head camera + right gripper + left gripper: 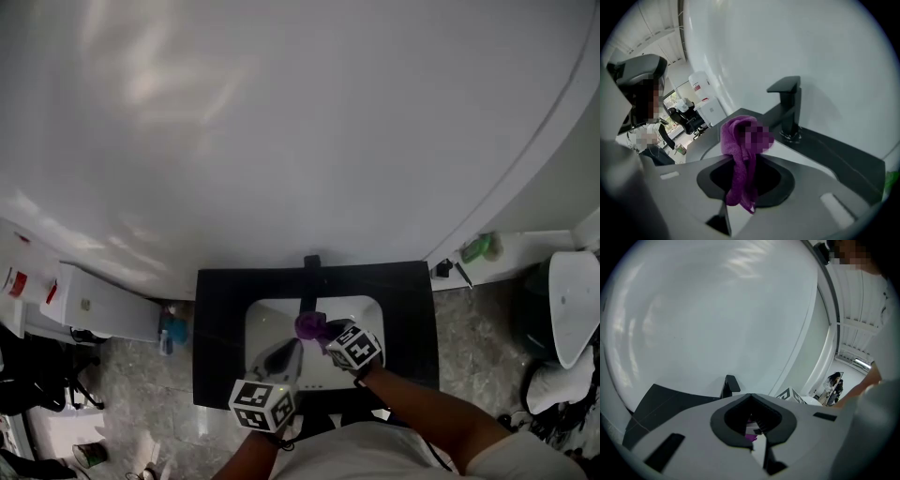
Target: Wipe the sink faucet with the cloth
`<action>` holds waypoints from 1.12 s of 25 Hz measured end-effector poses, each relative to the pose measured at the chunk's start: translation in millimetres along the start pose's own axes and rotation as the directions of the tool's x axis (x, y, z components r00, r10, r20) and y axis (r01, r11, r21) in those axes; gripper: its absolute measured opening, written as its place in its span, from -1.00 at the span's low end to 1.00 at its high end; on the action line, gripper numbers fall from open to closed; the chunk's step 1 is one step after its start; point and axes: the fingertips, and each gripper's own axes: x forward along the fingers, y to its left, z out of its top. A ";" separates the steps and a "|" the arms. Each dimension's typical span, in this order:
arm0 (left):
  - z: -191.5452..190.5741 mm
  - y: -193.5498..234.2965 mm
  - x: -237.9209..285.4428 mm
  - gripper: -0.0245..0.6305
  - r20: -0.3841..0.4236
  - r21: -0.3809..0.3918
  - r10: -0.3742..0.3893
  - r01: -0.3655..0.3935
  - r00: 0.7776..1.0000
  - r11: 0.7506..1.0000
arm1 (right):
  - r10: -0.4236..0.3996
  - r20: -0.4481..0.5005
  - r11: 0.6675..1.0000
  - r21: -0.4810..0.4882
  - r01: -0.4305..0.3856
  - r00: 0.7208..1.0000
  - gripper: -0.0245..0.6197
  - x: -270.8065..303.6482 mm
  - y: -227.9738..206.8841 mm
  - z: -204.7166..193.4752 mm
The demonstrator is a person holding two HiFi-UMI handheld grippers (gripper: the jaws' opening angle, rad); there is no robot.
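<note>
Nearest me, the left gripper is pressed together on nothing. The right gripper pinches the purple cloth over the sink, just short of the black faucet. The loosely bunched cloth could slip free during rubbing.

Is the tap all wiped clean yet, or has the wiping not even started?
Only just begun. Done: the right gripper is shut on the purple cloth. In hand: the cloth hangs over the basin, near the black faucet but apart from it. To do: all the wiping. The left gripper is shut, empty.
</note>
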 end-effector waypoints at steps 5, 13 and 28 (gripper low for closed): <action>2.6 0.2 2.1 -0.91 -0.002 0.002 0.008 -0.008 1.000 1.000 | -0.140 0.071 0.990 0.020 0.139 0.988 -0.65 -32.3 -81.1 41.9; 0.6 4.3 5.2 -0.91 -0.021 -0.006 0.043 -0.043 0.999 0.999 | -0.124 0.032 0.982 -0.142 0.127 0.992 -0.65 13.5 -124.4 93.9; 24.9 -0.7 1.3 -0.91 0.015 0.019 0.031 -0.032 0.999 0.999 | -0.088 0.100 0.994 0.079 0.080 0.991 -0.64 -10.5 -118.0 74.3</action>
